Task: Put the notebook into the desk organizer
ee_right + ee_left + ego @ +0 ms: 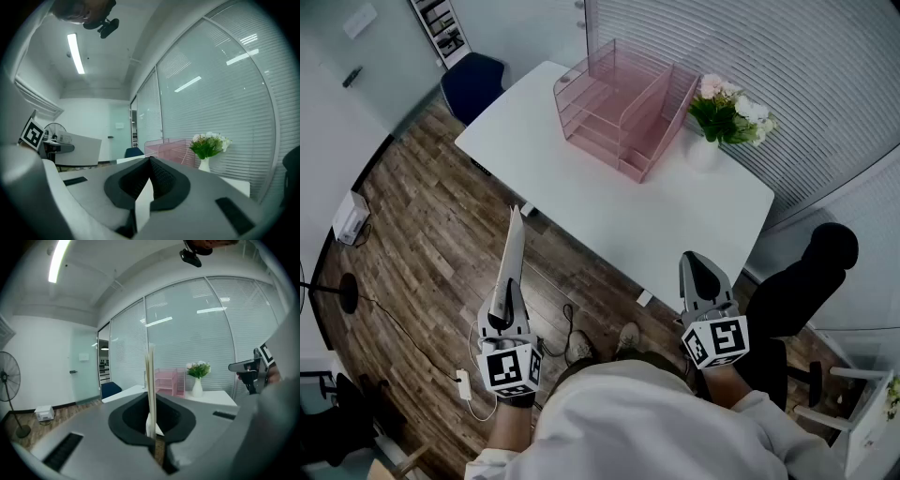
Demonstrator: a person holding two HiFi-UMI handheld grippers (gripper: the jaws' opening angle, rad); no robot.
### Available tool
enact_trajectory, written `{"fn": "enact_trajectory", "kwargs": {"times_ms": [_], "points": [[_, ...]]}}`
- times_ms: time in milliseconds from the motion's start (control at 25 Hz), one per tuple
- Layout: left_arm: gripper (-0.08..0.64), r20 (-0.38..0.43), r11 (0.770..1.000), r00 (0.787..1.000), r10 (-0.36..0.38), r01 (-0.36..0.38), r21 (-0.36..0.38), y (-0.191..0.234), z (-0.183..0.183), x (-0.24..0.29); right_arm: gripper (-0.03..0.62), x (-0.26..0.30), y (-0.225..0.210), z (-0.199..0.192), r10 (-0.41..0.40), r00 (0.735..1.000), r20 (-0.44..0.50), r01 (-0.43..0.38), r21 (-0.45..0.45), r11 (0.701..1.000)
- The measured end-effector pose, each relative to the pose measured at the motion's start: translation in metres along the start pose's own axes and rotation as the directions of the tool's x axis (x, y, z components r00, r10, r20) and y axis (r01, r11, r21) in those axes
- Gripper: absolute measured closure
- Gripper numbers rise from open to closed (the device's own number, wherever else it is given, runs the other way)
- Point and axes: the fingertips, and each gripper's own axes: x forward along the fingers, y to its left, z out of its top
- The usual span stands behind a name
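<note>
Both sets of jaws are together: your left gripper (pixel 508 302) clamps a thin, pale notebook (pixel 513 248) standing edge-on; your right gripper (pixel 698 267) holds nothing.

The desk organizer (pixel 623 103) at the far side looks like translucent pink plastic, faintly glossy, on a table (pixel 581 202) with a smooth, matt white top. The floor (pixel 422 234) to the left is wood plank — brown, grained, low sheen — and the notebook (pixel 512 253) shows a pale, matt cover.
</note>
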Motion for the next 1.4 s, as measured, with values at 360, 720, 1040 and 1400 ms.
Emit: {"fn": "enact_trajectory", "kwargs": {"times_ms": [360, 720, 1040, 1400], "points": [[0.545, 0.030, 0.999, 0.999, -0.031, 0.031, 0.011, -0.011, 0.017, -0.007, 0.581, -0.021, -0.008, 0.017, -0.038, 0.999, 0.028, 0.038, -0.010, 0.999], [0.545, 0.038, 0.998, 0.998, -0.054, 0.053, 0.022, -0.020, 0.019, 0.006, 0.581, -0.022, -0.011, 0.018, -0.023, 0.999, 0.040, 0.022, 0.008, 1.000], [0.545, 0.050, 0.999, 0.998, -0.042, 0.041, 0.029, -0.054, 0.026, 0.009, 0.580, -0.030, -0.038, 0.001, 0.009, 1.000, 0.001, -0.009, 0.007, 1.000], [0.545, 0.069, 0.997, 0.996, -0.064, 0.060, 0.054, -0.045, 0.032, 0.047, 0.580, 0.009, -0.036, 0.000, 0.026, 1.000, 0.004, -0.026, 0.002, 1.000]]}}
